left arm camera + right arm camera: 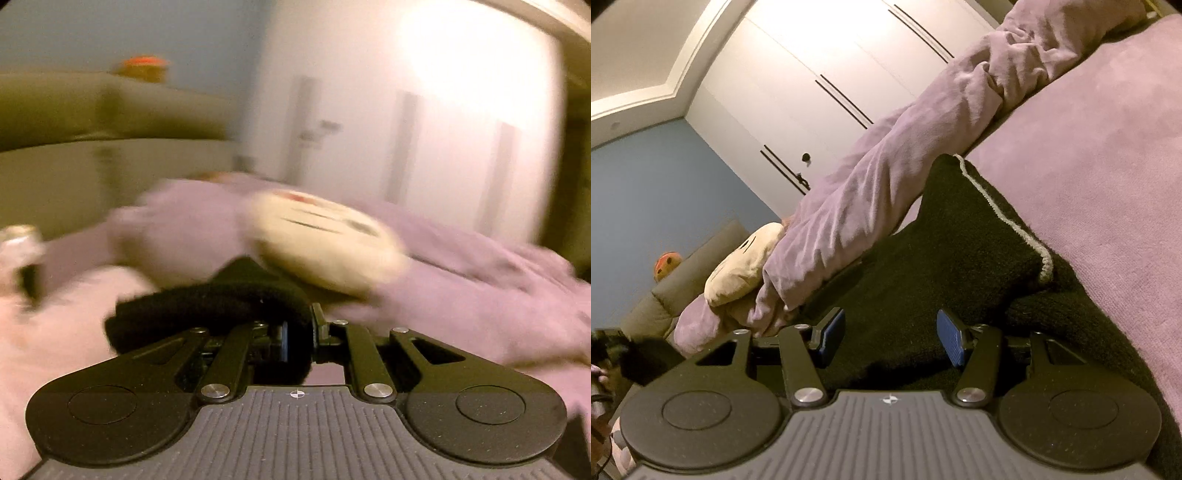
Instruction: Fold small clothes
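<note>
The black knit garment [945, 266], white-edged, lies on the purple blanket [1108, 206]. The left claw [299, 332] is pinched tight on a fold of it, view blurred. The right claw [890, 338] gapes about halfway, empty, pads just above the knit. At ten o'clock, a cream plush toy [738, 269]; behind, a white wardrobe [820, 74].
</note>
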The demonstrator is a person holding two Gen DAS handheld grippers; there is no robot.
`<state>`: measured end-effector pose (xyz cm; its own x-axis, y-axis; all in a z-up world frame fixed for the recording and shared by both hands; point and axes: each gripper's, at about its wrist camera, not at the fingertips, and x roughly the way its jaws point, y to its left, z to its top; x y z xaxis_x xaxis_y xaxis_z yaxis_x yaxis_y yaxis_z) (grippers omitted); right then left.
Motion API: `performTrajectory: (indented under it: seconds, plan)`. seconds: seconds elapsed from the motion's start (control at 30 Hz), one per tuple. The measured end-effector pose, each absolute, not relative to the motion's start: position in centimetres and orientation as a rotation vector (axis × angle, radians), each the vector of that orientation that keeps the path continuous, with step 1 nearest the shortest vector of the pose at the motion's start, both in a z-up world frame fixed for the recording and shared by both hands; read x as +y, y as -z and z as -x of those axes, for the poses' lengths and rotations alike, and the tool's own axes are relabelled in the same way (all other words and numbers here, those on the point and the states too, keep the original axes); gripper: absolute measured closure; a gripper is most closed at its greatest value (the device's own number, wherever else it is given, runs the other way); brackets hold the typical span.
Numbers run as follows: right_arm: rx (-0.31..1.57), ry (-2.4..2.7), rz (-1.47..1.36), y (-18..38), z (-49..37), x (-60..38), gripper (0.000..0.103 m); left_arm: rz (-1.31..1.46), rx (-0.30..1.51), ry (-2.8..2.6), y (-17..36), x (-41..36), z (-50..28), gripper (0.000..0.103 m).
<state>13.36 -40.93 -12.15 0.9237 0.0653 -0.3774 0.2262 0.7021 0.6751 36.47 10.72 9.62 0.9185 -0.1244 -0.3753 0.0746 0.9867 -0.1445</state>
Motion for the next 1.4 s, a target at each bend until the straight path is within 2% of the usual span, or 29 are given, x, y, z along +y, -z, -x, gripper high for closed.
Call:
performTrajectory:
  seconds: [0.17,0.33,0.53,0.57,0.63,0.67,0.83,0.9,0.97,1.03,1.07,1.13,1.17,1.2,1.27,1.4]
  plan:
    - [0.399,0.097,-0.808,11.7,-13.3,-40.5,0.045,0.034,0.581,0.253,-2.6,-0.6,-34.1,0.087]
    - [0.41,0.086,-0.828,11.5,-13.1,-40.8,0.044,0.012,0.808,0.254,5.2,-5.3,-32.0,0.069]
    - [0.419,0.084,-0.827,11.2,-13.4,-40.5,0.043,0.122,0.799,0.16,6.4,-0.2,-27.6,0.054]
    - [0.42,0.077,-0.832,11.1,-13.5,-40.3,0.043,0.136,0.801,0.12,6.5,0.6,-27.3,0.049]
    - [0.427,0.047,-0.85,10.8,-13.7,-39.5,0.043,0.152,0.792,0.05,6.6,2.8,-26.4,0.048]
    - [0.43,0.021,-0.854,10.6,-13.7,-38.9,0.042,0.166,0.79,0.028,7.0,3.8,-26.0,0.044]
    - [0.524,-0.057,-0.879,10.7,-15.3,-34.9,0.037,0.148,0.767,-0.014,8.1,6.3,-23.5,0.042]
    - [0.572,-0.057,-0.889,10.7,-16.6,-33.6,0.037,0.132,0.781,-0.008,7.6,5.6,-23.5,0.03]
    - [0.622,-0.068,-0.932,10.6,-18.4,-32.4,0.038,0.163,0.796,0.004,7.3,5.5,-23.1,0.025]
    - [0.684,-0.069,-0.978,10.8,-20.0,-31.4,0.043,0.198,0.811,0.007,7.1,5.7,-22.7,0.023]
    - [0.735,-0.059,-0.987,11.0,-20.8,-30.7,0.05,0.213,0.819,0.006,7.2,5.9,-22.7,0.023]
    - [0.777,-0.043,-0.983,11.5,-21.7,-29.7,0.051,0.241,0.833,0.01,7.2,6.2,-22.3,0.023]
    - [0.789,-0.032,-0.981,11.8,-22.0,-29.3,0.056,0.25,0.835,0.012,7.2,6.3,-22.0,0.023]
    - [0.804,-0.009,-0.97,11.7,-22.3,-28.8,0.071,0.258,0.84,0.013,7.2,6.5,-21.8,0.023]
    - [0.812,-0.009,-0.977,11.3,-22.4,-28.4,0.089,0.276,0.845,0.015,7.0,6.8,-21.4,0.023]
    - [0.739,-0.014,-0.946,9.0,-22.2,-27.9,0.094,0.282,0.865,0.029,6.7,7.0,-21.3,0.023]
